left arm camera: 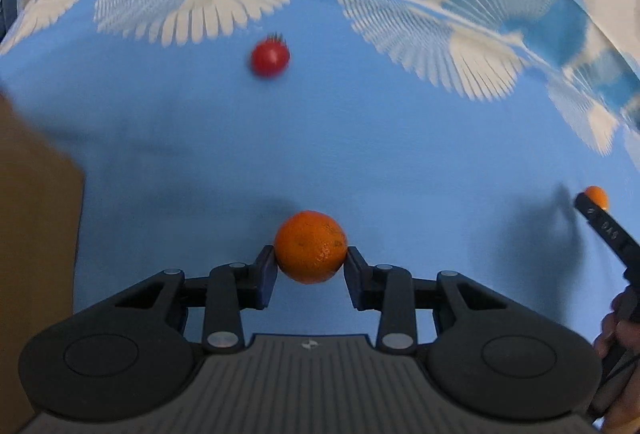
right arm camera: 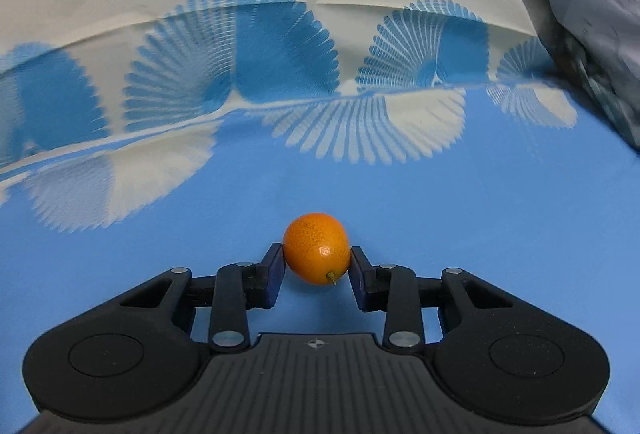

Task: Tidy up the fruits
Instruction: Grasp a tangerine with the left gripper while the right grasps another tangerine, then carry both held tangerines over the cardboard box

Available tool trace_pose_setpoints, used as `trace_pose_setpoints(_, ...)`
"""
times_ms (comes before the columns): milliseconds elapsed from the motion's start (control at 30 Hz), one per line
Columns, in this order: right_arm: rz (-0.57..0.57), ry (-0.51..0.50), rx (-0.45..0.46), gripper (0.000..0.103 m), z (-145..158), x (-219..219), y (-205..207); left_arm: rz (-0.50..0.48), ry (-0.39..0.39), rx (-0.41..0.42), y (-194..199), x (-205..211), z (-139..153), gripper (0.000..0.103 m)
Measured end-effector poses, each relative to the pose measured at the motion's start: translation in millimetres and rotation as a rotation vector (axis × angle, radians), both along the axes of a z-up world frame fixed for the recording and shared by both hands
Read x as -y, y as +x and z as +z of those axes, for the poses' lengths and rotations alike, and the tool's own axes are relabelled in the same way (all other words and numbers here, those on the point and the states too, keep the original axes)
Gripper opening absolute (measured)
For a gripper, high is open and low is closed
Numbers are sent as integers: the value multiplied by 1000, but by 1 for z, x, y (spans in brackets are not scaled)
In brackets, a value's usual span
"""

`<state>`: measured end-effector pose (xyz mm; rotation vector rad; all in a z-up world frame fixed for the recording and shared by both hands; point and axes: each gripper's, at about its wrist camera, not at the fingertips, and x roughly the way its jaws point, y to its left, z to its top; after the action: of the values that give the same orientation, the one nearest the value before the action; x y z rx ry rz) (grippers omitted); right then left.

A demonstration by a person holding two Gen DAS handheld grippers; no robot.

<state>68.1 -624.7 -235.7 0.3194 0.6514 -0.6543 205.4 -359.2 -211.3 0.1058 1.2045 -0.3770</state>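
Blue fan-patterned cloth point(right arm camera: 480, 194) covers the counter, with fruit scattered on it.
Your left gripper point(left arm camera: 311, 258) pinches a round orange point(left arm camera: 310, 251); your right gripper point(right arm camera: 317, 258) pinches a kumquat point(right arm camera: 316, 248) by its sides. Both fruits sit low over the cloth. A cherry tomato point(left arm camera: 270, 58) lies alone farther off, so sorting looks barely begun.

Matt blue cloth point(left arm camera: 360, 154); dimpled orange point(left arm camera: 310, 252); glossy kumquat point(right arm camera: 316, 248).

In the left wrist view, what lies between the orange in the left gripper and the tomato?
Nothing: only bare blue cloth runs from the orange to the tomato, as the left wrist view shows.
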Motion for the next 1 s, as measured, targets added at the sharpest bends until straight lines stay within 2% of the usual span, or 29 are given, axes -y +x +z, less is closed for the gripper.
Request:
trace_pose_setpoints(200, 25, 81, 23, 36, 30, -68, -69, -113, 7, -27, -76, -26, 17, 40)
trace_pose_setpoints(333, 39, 83, 33, 36, 54, -111, -105, -198, -1, -42, -120, -50, 26, 40)
trace_pose_setpoints(500, 50, 83, 17, 36, 79, -155, -140, -264, -4, -30, -158, -84, 39, 40)
trace_pose_setpoints(700, 90, 80, -25, 36, 97, -195, -157, -329, -1, -3, -188, -122, 48, 40)
trace_pose_setpoints(1000, 138, 90, -34, 36, 117, -240, -163, -405, 18, -5, -223, -160, 51, 40)
